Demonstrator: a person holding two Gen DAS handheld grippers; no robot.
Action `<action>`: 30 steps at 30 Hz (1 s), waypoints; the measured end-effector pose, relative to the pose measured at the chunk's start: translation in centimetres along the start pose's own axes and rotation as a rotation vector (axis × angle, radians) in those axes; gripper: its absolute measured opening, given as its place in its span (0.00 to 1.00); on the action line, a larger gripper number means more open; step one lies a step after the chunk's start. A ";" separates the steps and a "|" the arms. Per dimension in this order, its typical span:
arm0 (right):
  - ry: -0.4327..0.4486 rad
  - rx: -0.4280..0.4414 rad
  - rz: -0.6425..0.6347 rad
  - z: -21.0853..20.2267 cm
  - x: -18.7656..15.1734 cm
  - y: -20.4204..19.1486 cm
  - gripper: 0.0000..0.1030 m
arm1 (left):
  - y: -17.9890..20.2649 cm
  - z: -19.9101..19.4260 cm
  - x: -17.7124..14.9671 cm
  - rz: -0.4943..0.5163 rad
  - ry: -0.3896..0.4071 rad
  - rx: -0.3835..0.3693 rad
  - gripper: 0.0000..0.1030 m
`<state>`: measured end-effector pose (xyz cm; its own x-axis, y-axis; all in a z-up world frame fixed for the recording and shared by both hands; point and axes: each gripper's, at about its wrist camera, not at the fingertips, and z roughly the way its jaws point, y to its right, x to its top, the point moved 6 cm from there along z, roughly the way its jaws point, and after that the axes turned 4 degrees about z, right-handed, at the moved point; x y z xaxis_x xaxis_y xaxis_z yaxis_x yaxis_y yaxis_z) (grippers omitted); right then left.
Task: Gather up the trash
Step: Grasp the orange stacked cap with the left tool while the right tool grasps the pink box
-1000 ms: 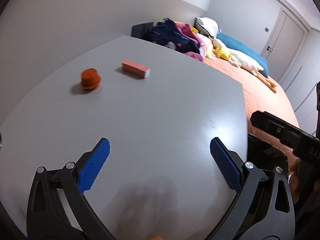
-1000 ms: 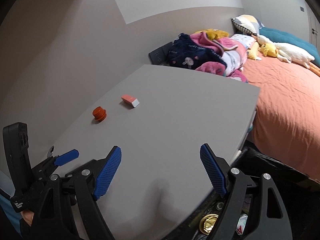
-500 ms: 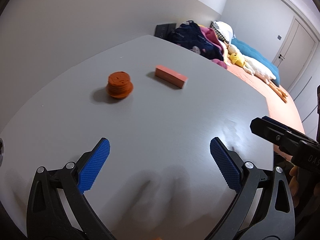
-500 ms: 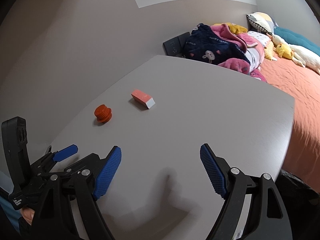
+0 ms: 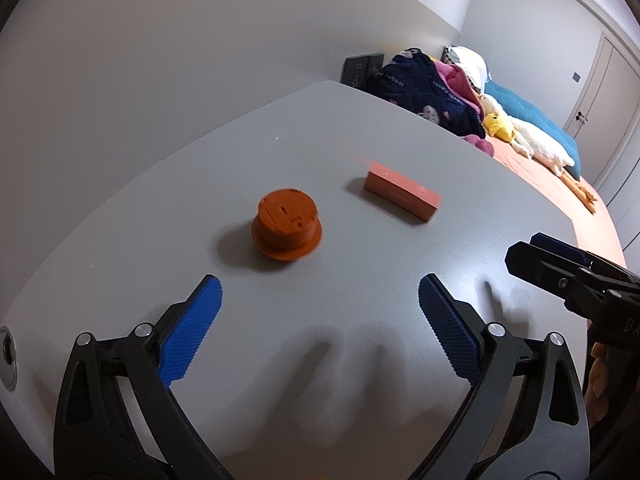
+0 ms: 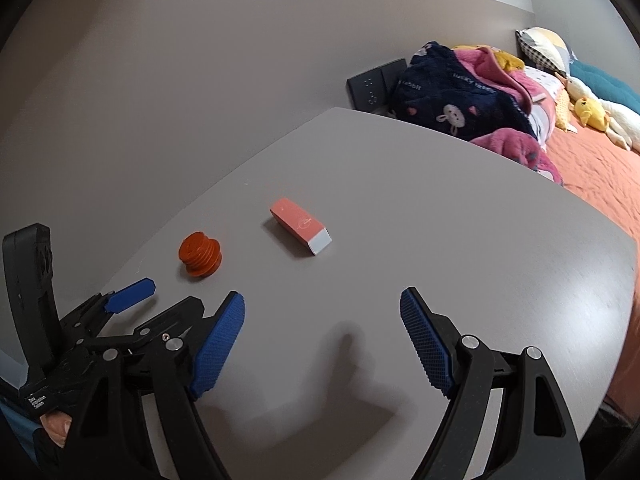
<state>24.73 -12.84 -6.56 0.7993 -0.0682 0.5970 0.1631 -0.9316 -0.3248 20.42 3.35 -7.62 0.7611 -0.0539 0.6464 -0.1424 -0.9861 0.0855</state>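
Note:
An orange ridged round cap (image 5: 286,230) stands on the grey table (image 5: 360,360), just ahead of my left gripper (image 5: 320,332), which is open and empty. A pink box with a white end (image 5: 402,197) lies to the cap's right. In the right wrist view the cap (image 6: 200,255) and the box (image 6: 301,226) lie ahead and to the left of my right gripper (image 6: 322,344), which is open and empty. The left gripper's blue fingertip (image 6: 130,295) shows beside the cap. The right gripper's fingers (image 5: 560,258) show at the right in the left wrist view.
The table stands against a grey wall. A bed with an orange sheet (image 6: 600,168), a heap of dark and pink blankets (image 6: 460,100), pillows and plush toys lies beyond the table's far right edge. A black wall socket (image 6: 370,86) is behind the table.
Both grippers have moved forward over the table toward the cap and the box, which now look larger and nearer. Both stay open.

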 end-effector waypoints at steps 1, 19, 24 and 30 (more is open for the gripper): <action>-0.003 -0.001 -0.004 0.3 0.2 -0.1 0.79 | -0.2 0.2 0.1 0.001 -0.002 0.006 0.90; -0.049 -0.081 -0.089 6.5 3.6 -1.8 0.78 | -2.2 3.5 1.7 0.030 -0.048 0.041 0.63; -0.068 -0.123 -0.121 7.8 3.9 -2.0 0.75 | -2.3 3.7 1.9 0.031 -0.043 0.050 0.47; -0.080 -0.140 -0.167 8.9 3.8 -2.6 0.66 | -2.2 3.8 2.0 0.027 -0.038 0.042 0.45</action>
<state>32.49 -7.50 -9.94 0.8123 0.1144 0.5719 0.2194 -0.9685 -0.1179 24.64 4.86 -9.39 0.7812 -0.0854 0.6184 -0.1368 -0.9899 0.0361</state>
